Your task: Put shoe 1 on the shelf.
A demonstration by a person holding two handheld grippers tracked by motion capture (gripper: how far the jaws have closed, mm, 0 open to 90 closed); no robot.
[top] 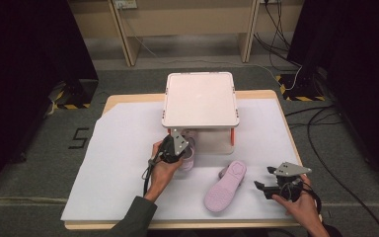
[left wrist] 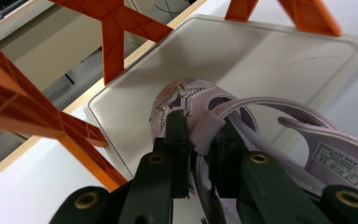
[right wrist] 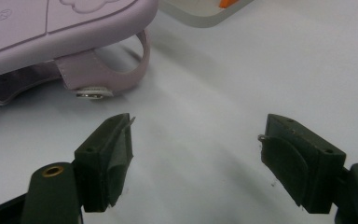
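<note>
Near the front edge of the table (top: 128, 111), at its right corner, the right gripper (top: 265, 178) sits in the person's right hand (top: 303, 210). Its two black jaws stand wide apart, with nothing between them. In the right gripper view they hang just above the white sheet (top: 113, 187) that covers the tabletop.

Just beside that gripper, a bit closer to the middle of the front edge, lies a purple sandal (top: 225, 185). It is flipped over, so its flat sole faces up. In the right gripper view its strap and small shiny buckle (right wrist: 93, 93) rest on the sheet, close to the jaws but not touching them.

A little farther in, left of the middle, the left hand (top: 164, 170) holds the left gripper (top: 180, 148). Its jaws are pinched tight on the strap of a second purple sandal (left wrist: 205, 116). In the left gripper view this sandal has a sparkly star (left wrist: 177, 100) on its front. It is held at the front edge of a small two-level shoe rack (top: 200, 98), over the rack's pale bottom tray (left wrist: 261, 60). I cannot tell if the sandal touches the tray. Orange legs (left wrist: 116, 32) hold up the rack's top shelf.

The rack stands at the middle of the table's far edge.
</note>
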